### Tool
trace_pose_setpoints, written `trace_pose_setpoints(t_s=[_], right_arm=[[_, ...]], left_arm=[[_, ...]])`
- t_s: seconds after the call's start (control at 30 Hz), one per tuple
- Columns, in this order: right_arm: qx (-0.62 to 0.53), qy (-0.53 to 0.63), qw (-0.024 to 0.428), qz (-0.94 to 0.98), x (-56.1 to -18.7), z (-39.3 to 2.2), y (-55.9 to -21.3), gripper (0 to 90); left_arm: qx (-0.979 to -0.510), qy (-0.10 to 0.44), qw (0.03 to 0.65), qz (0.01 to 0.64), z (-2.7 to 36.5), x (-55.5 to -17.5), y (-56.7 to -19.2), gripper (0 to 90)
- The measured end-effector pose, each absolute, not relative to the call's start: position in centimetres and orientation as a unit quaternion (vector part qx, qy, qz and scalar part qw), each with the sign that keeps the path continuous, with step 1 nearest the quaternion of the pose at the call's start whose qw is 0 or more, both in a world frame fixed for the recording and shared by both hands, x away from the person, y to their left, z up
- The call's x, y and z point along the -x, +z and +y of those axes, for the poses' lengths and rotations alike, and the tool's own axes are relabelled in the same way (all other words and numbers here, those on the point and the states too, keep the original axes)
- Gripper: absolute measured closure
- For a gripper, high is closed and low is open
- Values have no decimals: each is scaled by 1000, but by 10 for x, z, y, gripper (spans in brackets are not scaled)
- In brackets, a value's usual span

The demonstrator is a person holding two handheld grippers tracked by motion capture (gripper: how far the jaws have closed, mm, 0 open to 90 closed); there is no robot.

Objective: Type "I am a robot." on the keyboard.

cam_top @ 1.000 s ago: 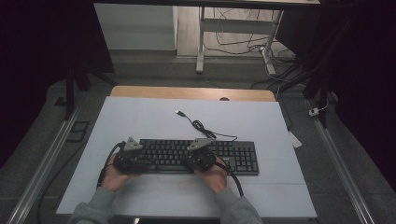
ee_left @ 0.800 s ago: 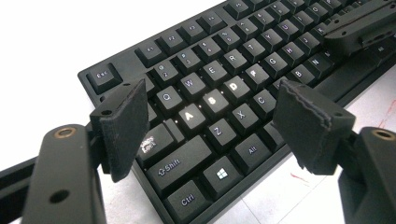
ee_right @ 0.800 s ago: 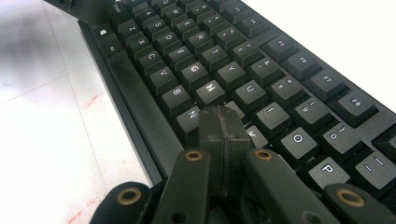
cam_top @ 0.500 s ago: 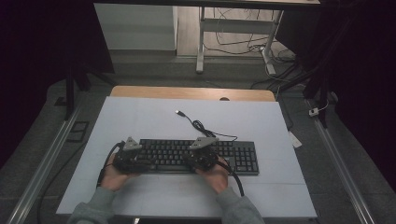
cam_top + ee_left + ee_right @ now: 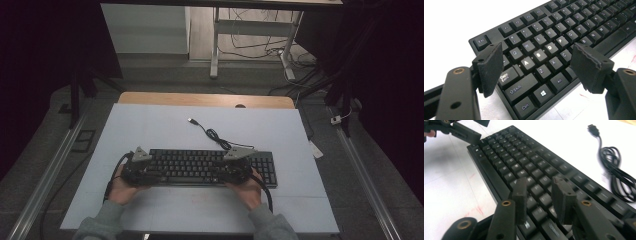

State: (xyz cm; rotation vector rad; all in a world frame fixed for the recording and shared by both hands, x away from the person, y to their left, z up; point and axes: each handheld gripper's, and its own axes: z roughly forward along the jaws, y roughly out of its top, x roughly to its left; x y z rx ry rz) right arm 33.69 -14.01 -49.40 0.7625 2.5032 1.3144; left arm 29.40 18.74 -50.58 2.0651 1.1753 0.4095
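While matte and flat, the keyboard [image 5: 210,166] bears square keys.

The keyboard [image 5: 200,166] is black all over, with small white letters printed on its keys. In the left gripper view, the A, S and D keys are lit up brighter (the light shines off them). The cable [image 5: 212,134] on the far side of the keyboard is black too, with a black plug [image 5: 593,129] at its end. The table [image 5: 150,125] is covered in pale blue-white, and a strip of light brown wood is seen at its far edge. Faint red marks are seen on the table near the keyboard. The left gripper [image 5: 136,167] and the right gripper [image 5: 235,167] are black, each topped by a grey plate. The sleeves [image 5: 97,225] are grey-green.
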Motion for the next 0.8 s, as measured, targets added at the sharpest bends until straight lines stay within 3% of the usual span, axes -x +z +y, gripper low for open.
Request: trace_pose_setpoints(t_s=[0.43, 0.8], right_arm=[[-277, 452, 125, 839, -327, -193, -495, 583], [-280, 453, 127, 836, -325, -203, -498, 579]], left_arm=[[-799, 160, 359, 455, 188, -295, -506, 266], [-798, 161, 365, 452, 188, -294, -505, 270]])
